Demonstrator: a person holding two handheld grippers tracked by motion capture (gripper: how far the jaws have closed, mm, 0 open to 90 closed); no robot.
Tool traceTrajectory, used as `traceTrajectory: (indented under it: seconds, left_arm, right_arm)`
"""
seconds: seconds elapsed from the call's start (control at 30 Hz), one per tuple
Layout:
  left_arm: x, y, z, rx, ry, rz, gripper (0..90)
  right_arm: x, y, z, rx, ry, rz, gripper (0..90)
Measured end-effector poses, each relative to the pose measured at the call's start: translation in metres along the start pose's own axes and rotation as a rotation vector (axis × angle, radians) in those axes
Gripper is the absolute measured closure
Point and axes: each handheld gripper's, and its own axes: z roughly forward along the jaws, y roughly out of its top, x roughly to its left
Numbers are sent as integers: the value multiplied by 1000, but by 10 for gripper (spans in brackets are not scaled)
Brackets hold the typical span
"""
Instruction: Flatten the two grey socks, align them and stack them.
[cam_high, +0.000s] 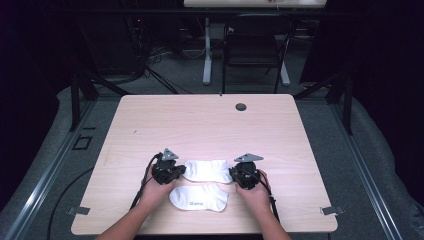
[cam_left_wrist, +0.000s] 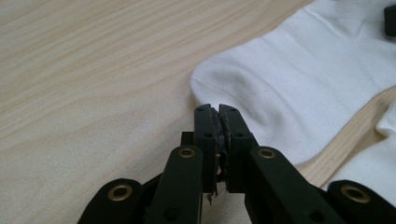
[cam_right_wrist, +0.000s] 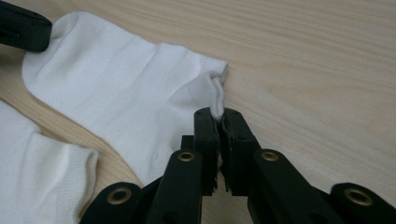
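Note:
Two white ankle socks lie side by side on the wooden table (cam_high: 200, 125). The far sock (cam_high: 207, 170) stretches between my two grippers. My left gripper (cam_high: 182, 170) is at its left end, and its jaws (cam_left_wrist: 217, 108) are shut on the rounded edge of the far sock (cam_left_wrist: 289, 88). My right gripper (cam_high: 231, 173) is at the other end. Its jaws (cam_right_wrist: 218, 112) are shut on a raised fold of the far sock (cam_right_wrist: 121, 93) at the cuff corner. The near sock (cam_high: 200, 197) lies flat and untouched, closer to the person.
A dark round grommet hole (cam_high: 241, 106) sits near the table's far edge. A black chair (cam_high: 252, 45) and a white table leg (cam_high: 207, 50) stand on the floor beyond. Bare wood extends behind and to both sides of the socks.

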Motion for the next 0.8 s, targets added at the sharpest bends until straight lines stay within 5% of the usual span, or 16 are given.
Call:
traceTrajectory:
  seconds: [0.8]
  left_arm:
    - [2,12,-17,-54,-18,-13,896]
  right_arm:
    - [5,15,-13,-39,58,35,864]
